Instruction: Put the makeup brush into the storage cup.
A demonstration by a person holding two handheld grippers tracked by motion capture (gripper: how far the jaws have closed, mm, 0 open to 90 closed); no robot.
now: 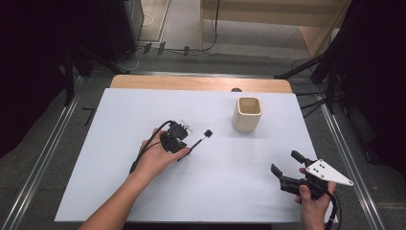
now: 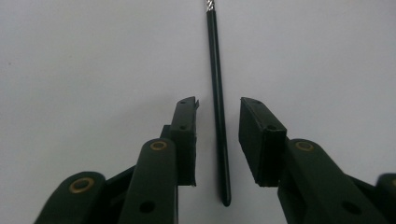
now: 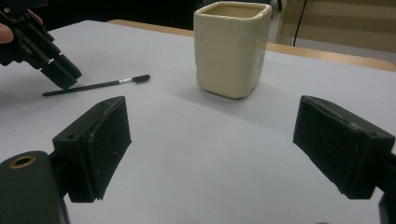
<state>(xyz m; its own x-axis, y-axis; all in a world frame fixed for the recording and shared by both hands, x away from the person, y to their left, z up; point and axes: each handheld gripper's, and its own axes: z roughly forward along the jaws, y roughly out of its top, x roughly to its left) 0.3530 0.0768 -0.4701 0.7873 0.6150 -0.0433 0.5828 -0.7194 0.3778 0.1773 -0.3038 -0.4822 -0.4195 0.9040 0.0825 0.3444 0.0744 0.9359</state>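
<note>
right gripper (image 1: 283, 163): near table edge, jaws wide, empty. left gripper (image 2: 217, 135): jaws parted astride thin black brush (image 2: 218, 130) lying flat mid-sheet; likely the grasp step, next closing on handle. cream cup (image 1: 247, 115): farthest, upright, probable destination.

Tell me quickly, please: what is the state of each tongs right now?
Left tongs: open, jaws either side of the thin black brush lying on the table, not gripping it.
Right tongs: wide open, holding nothing.
</note>
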